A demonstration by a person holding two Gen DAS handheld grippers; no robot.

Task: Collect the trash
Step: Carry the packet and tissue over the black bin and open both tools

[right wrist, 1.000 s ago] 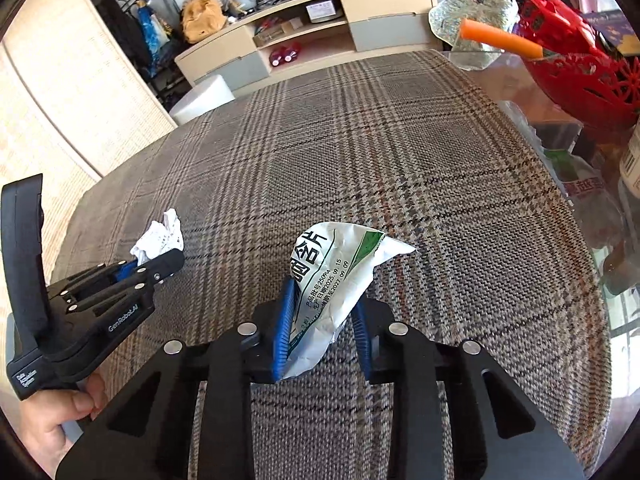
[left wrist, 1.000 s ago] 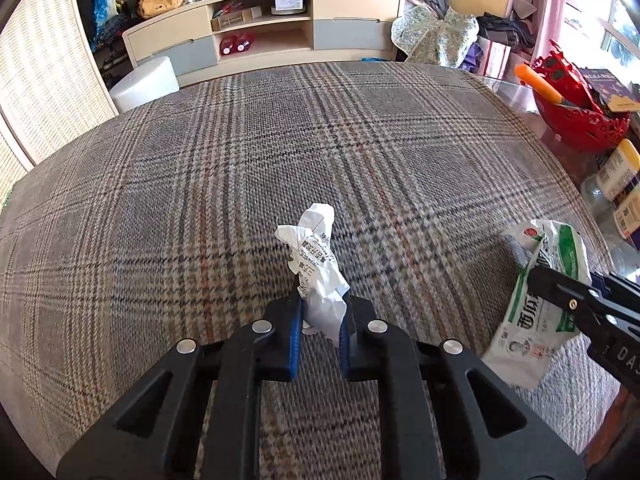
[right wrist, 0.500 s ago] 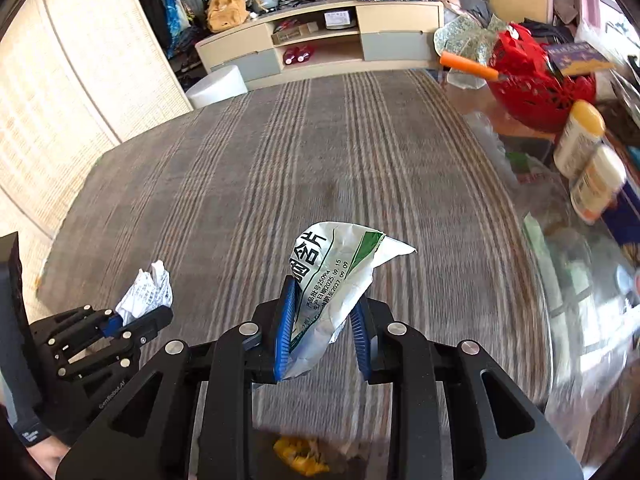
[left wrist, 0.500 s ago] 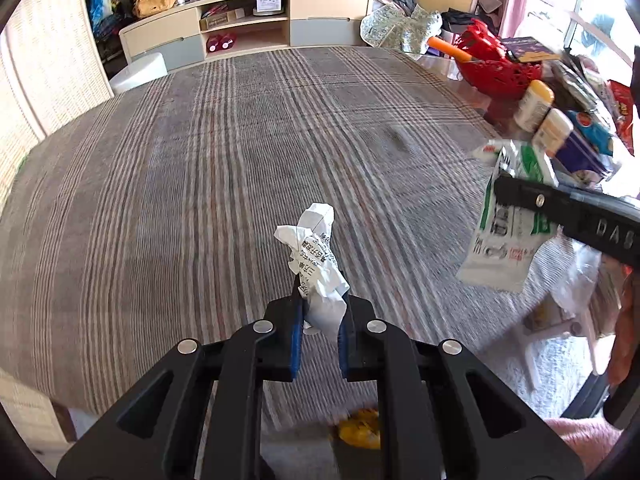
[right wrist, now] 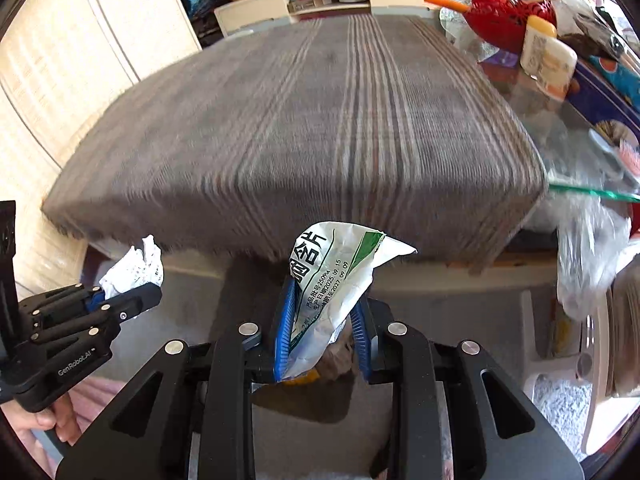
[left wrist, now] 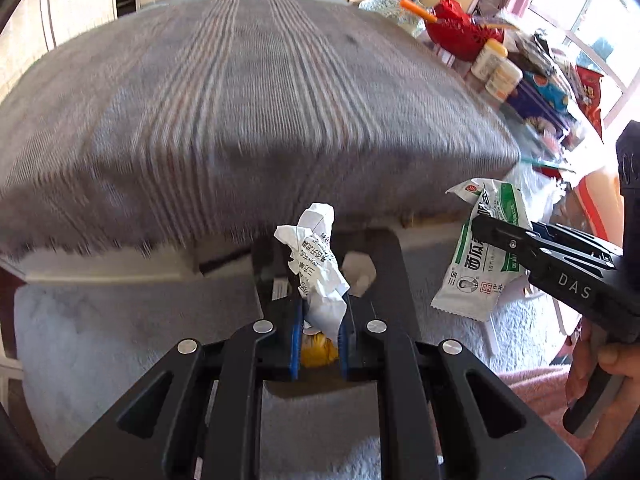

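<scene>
Two pieces of trash we are holding off the desk's near edge: our left gripper is pinching crumpled paper. Our right gripper is clamping a wrapper (white and green).

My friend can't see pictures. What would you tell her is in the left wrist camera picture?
The left gripper pinches a crumpled paper above a dark bin on the floor. At right, the right gripper holds a green-and-white wrapper.
</scene>
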